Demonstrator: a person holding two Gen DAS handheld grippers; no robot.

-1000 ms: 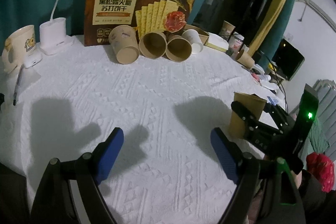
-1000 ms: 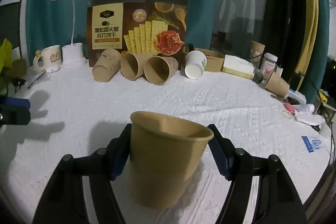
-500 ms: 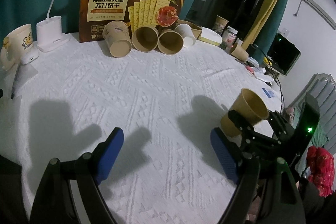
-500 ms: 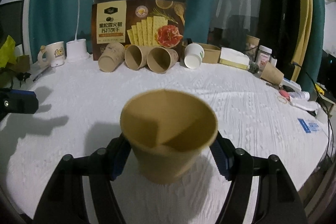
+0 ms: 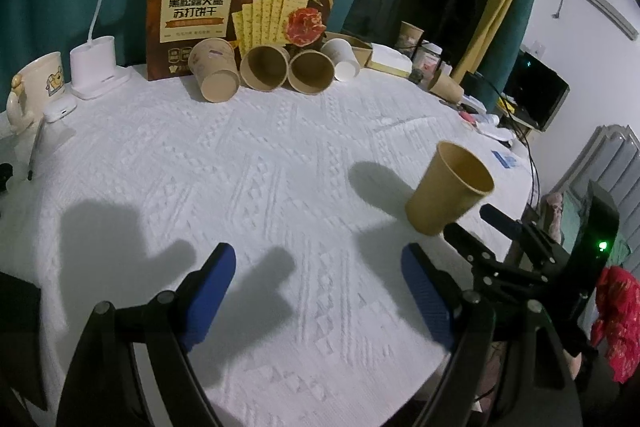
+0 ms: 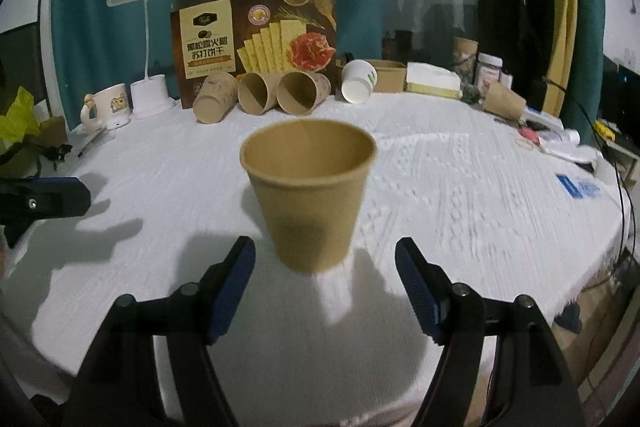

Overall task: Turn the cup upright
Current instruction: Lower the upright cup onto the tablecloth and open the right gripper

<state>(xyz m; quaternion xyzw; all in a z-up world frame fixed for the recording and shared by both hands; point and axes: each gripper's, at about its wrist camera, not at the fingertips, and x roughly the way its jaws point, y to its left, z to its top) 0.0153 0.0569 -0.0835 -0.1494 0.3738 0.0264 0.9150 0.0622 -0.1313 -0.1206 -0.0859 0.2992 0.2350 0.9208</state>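
A brown paper cup (image 6: pixel 310 193) stands upright, mouth up, on the white tablecloth (image 6: pixel 460 211), just ahead of my right gripper (image 6: pixel 325 273). The right gripper is open and empty, its blue pads behind the cup and apart from it. The left wrist view shows the same cup (image 5: pixel 448 193) at the right, with the right gripper (image 5: pixel 478 223) just behind it. My left gripper (image 5: pixel 316 291) is open and empty over the cloth near the front edge.
Several paper cups (image 5: pixel 264 69) lie on their sides at the back before a cracker box (image 5: pixel 240 11). A white lamp base (image 5: pixel 94 69) and a mug (image 5: pixel 34 85) stand back left. Clutter and another cup (image 5: pixel 446 87) sit at the right edge.
The right gripper has opened, let go of the cup and drawn back. The cup now stands upright on the cloth. The left gripper has stayed open.
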